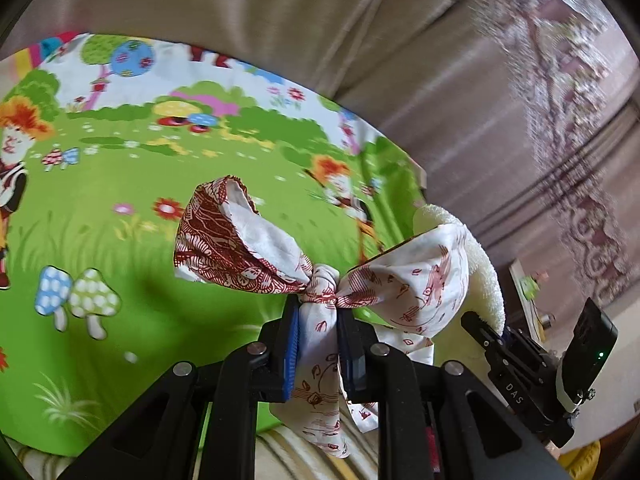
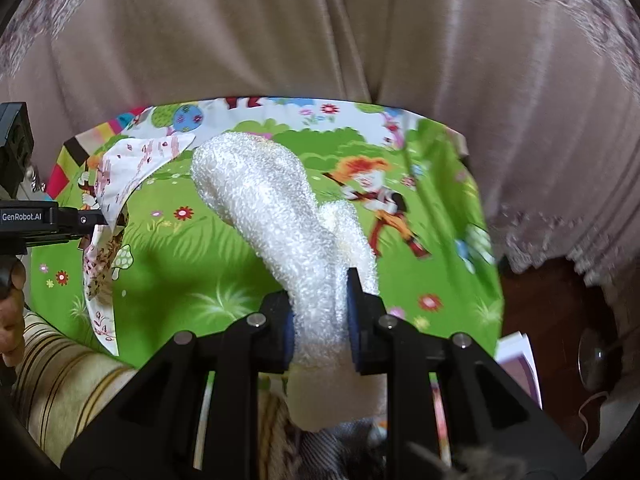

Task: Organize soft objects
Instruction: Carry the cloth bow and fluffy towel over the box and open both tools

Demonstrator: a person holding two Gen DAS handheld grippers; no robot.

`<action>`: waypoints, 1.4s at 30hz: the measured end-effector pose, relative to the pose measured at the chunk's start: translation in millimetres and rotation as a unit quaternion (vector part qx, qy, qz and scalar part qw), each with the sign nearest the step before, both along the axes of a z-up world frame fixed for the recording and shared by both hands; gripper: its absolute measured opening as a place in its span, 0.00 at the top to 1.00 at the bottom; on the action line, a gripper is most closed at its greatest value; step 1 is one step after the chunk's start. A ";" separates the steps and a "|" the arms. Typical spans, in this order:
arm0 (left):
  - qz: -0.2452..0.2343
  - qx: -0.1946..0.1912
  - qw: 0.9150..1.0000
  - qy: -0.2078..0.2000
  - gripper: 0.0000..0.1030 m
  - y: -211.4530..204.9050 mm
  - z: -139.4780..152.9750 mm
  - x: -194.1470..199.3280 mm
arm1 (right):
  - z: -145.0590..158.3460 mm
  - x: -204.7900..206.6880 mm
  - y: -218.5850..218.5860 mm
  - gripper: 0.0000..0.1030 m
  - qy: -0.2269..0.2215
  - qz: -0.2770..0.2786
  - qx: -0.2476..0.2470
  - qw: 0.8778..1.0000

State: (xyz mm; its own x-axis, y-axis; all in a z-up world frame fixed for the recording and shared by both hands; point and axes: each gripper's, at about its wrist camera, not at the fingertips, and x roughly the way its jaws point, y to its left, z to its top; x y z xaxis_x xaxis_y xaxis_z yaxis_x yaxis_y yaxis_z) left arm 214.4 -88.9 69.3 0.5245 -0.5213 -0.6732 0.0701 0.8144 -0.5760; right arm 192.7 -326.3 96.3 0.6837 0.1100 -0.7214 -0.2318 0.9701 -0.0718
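Left gripper (image 1: 318, 340) is clamping a knotted scarf (image 1: 320, 284), white cloth with red print. The jaws are closed on the fabric just below the knot. One loose end is fanning up and left, showing a dense red pattern on its outer face; the other end is spreading right. A tail is hanging down between the jaws toward the striped fabric (image 1: 280, 452) at the bottom of the left wrist view.

Right gripper (image 2: 320, 320) is gripping a white fuzzy sock (image 2: 276, 216). The jaws are pressed on its lower part, the blue pads (image 2: 354, 312) squeezing the pile. The sock is standing up and leaning left above the jaws, with a plain white end drooping below them.

Both items are being held in the air over a cartoon-print sheet (image 1: 120, 208), green with mushrooms, flowers and red-haired figures. Neither seems to be touching it, though the height cannot be told.

In the left wrist view the sock is showing just behind the scarf's right end, close beside it; contact cannot be told. The right gripper's black body is sitting at the lower right there.

In the right wrist view the left gripper is entering from the left edge, scarf hanging from it, and a person's hand (image 2: 10, 308) is partly visible below it.

A beige curtain (image 2: 320, 40) with a lace-patterned panel is hanging behind the sheet.
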 end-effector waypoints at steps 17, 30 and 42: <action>-0.138 0.010 0.990 -0.025 0.82 -127.9 28.9 -56.6 | 9.7 -108.7 -122.0 0.76 0.007 -0.125 0.003 0.992; -0.228 0.075 0.971 -0.005 0.82 -235.1 6.7 -74.4 | -29.7 -144.8 -200.6 0.76 0.051 -0.232 0.018 0.971; -0.258 0.126 0.958 0.024 0.80 -288.7 -31.3 -75.3 | -59.3 -150.4 -238.9 0.70 0.079 -0.277 0.036 0.957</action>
